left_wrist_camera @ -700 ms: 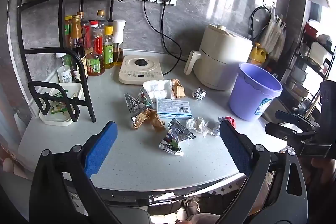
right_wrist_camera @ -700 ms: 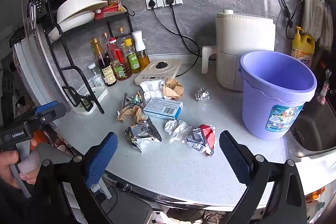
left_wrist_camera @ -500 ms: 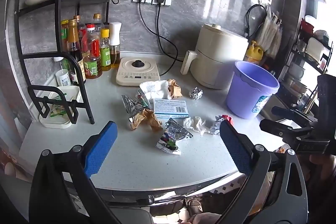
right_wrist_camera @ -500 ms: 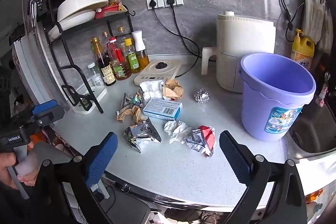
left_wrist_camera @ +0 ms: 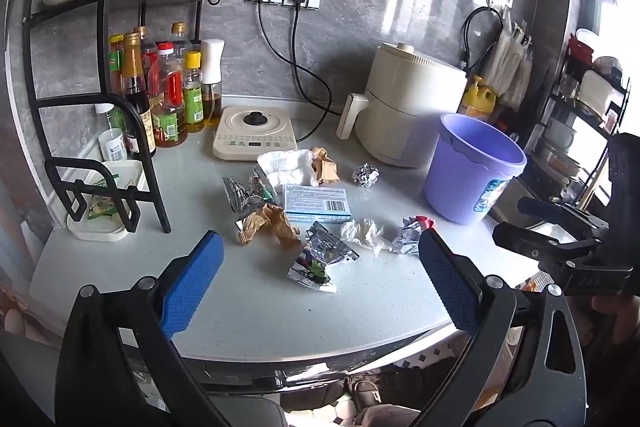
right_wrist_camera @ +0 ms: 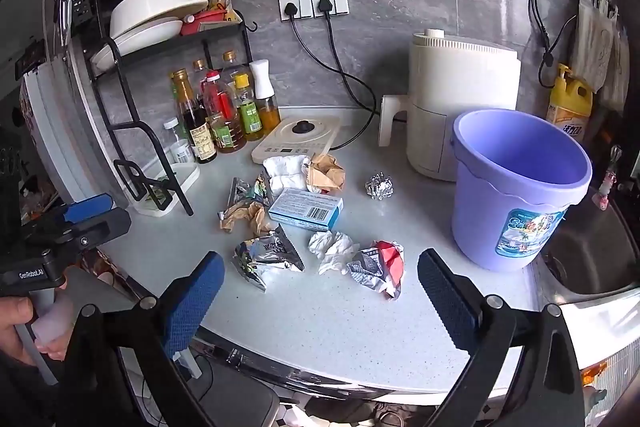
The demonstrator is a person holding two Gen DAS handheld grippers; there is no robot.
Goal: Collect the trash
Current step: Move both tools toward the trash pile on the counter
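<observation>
Trash lies in the middle of the grey counter: a blue box [left_wrist_camera: 317,202] [right_wrist_camera: 306,213], a foil wrapper [left_wrist_camera: 320,259] [right_wrist_camera: 267,255], crumpled brown paper [left_wrist_camera: 269,223] [right_wrist_camera: 244,215], a white tissue [left_wrist_camera: 366,233] [right_wrist_camera: 332,247], a red and silver wrapper [left_wrist_camera: 414,233] [right_wrist_camera: 380,263], a foil ball [left_wrist_camera: 365,174] [right_wrist_camera: 379,185] and a white cloth [left_wrist_camera: 286,165] [right_wrist_camera: 286,169]. A purple bucket [left_wrist_camera: 472,167] [right_wrist_camera: 516,187] stands at the right. My left gripper [left_wrist_camera: 318,279] and right gripper [right_wrist_camera: 318,291] are open and empty, held in front of the counter's near edge.
A black rack [left_wrist_camera: 100,95] [right_wrist_camera: 136,99] with bottles and dishes stands at the left. A cream cooker plate [left_wrist_camera: 256,133] [right_wrist_camera: 298,137] and an air fryer [left_wrist_camera: 412,103] [right_wrist_camera: 460,99] stand at the back with plugged cords. A sink [right_wrist_camera: 592,251] lies right of the bucket.
Both grippers have drawn back slightly from the counter and stay open. The trash has not moved.
</observation>
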